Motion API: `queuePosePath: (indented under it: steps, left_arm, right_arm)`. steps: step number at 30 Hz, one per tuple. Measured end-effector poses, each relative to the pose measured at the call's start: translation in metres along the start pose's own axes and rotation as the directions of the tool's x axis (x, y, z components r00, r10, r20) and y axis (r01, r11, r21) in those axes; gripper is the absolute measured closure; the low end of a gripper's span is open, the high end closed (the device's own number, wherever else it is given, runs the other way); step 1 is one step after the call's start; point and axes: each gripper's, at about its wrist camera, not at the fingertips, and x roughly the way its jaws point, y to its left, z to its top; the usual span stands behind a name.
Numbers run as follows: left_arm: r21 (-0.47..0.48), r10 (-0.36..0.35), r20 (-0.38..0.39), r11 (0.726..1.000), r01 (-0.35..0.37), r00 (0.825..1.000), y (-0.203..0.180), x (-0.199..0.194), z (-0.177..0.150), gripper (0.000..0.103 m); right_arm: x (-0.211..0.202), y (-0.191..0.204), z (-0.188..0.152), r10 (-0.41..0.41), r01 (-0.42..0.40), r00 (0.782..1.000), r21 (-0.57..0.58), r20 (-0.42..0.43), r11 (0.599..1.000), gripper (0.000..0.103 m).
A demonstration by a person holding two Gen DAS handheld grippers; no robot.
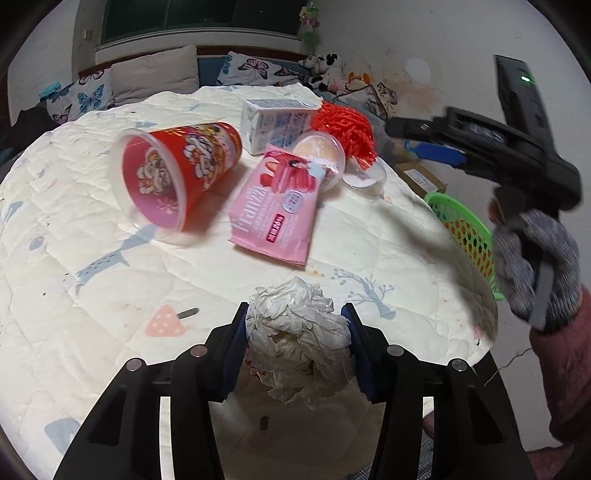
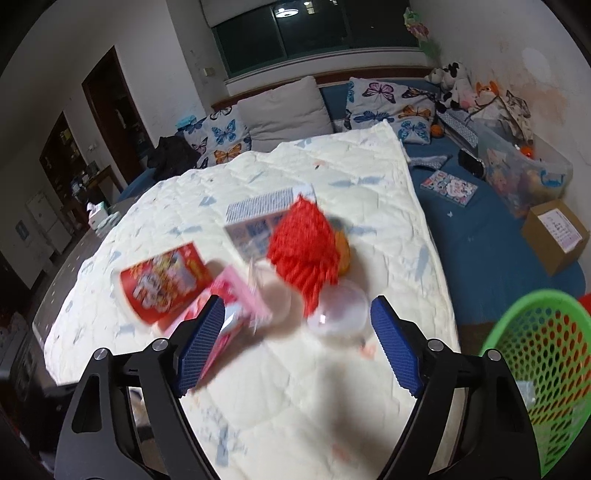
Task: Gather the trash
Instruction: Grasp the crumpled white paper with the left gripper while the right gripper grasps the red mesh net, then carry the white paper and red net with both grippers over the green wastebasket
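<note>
Left wrist view: the left gripper [image 1: 295,325] has its 2 blue pads pressed against the sides of a crumpled tissue wad [image 1: 297,332], at 6 o'clock in that picture. The wad looks almost weightless, soft and crushable, so a squeeze across its middle, as here, should carry it; loose folds trail below the pads and may snag.

At 10 o'clock lies a tipped red cup [image 1: 177,173], light and thin-walled, best taken by its rim. Toward 12 o'clock a pink packet [image 1: 273,206] lies flat and slick, easiest pinched at an edge; behind it a white carton [image 1: 275,123], a red mesh puff [image 1: 345,131] and a small clear tub [image 1: 321,155].

At 3 o'clock the gloved right hand [image 1: 532,258] carries the right gripper [image 2: 297,343], jaws wide apart with nothing between them, above the quilt; its view is blurred. The green basket [image 2: 535,369] stands at its 4 o'clock, off the quilt's edge.

The quilted white cover [image 1: 92,332] is soft and gives underfoot of any press. Behind it: butterfly pillows [image 2: 221,136] and a dark window [image 2: 314,29].
</note>
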Motion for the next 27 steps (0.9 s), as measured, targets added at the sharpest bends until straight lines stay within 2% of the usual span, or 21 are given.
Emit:
queuePosePath:
  steps: [7,15,17,20,27]
  left_arm:
    - [-0.022,0.001,0.012,1.000,-0.001,1.000,0.008,-0.008,0.001,0.055]
    - [-0.045,-0.002,0.013,0.999,0.002,1.000,0.018,-0.011,0.001,0.055]
    - [-0.046,0.001,0.013,0.999,-0.001,1.000,0.019,-0.011,0.002,0.055]
    - [-0.046,0.004,0.014,0.999,-0.003,1.000,0.020,-0.012,0.002,0.055]
    - [-0.035,-0.001,0.024,0.999,0.002,1.000,0.015,-0.014,0.005,0.055]
  right_arm:
    - [0.032,-0.009,0.026,0.021,-0.020,1.000,0.043,-0.021,0.999,0.027]
    - [0.066,-0.015,0.034,0.006,-0.002,0.998,0.056,-0.069,0.998,0.028]
    - [0.069,-0.015,0.033,0.003,0.002,0.997,0.056,-0.073,0.998,0.032]
    - [0.071,-0.015,0.031,0.020,-0.015,0.997,0.058,-0.079,0.998,0.047]
    - [0.054,-0.016,0.030,0.031,-0.029,0.999,0.058,-0.040,0.998,0.053]
